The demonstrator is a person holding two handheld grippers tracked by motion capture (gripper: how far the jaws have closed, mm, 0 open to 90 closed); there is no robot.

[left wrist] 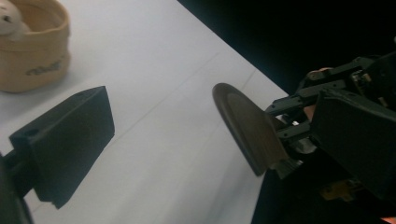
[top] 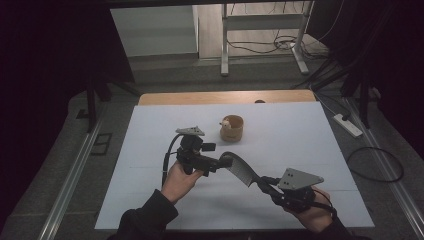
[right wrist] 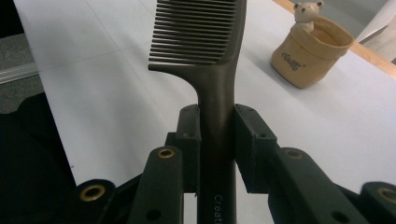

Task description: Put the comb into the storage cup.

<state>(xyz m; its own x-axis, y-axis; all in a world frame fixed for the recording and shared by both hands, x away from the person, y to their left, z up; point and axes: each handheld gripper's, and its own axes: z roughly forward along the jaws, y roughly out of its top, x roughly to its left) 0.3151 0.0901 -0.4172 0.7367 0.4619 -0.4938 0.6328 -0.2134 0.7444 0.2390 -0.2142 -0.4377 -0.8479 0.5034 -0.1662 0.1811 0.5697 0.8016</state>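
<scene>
High view: right gripper (top: 263, 183) sits lower right of centre, clamped on the handle of a dark comb (top: 240, 169), toothed head angled up-left toward the left gripper (top: 225, 162) at mid-frame. Right gripper view confirms the grip: both pads squeeze the comb handle (right wrist: 215, 140), teeth (right wrist: 194, 32) up top, comb raised off the white table cover (right wrist: 93, 93). Left gripper view: its jaws stand apart, nothing between them, one pad (left wrist: 70, 140) at lower left, comb head (left wrist: 250, 128) edge-on at centre right, not yet touched. In the high view the comb head looks close to the left jaw tips; contact cannot be told there. Tan fabric basket (top: 232, 128) with a small bear toy (top: 226, 122) sits upper centre, well apart from the comb. Step looks like a mid-air handover, right to left. Next move probably calls for the left jaws to straddle the comb head and close before the right lets go; basket is the likely drop spot.
</scene>
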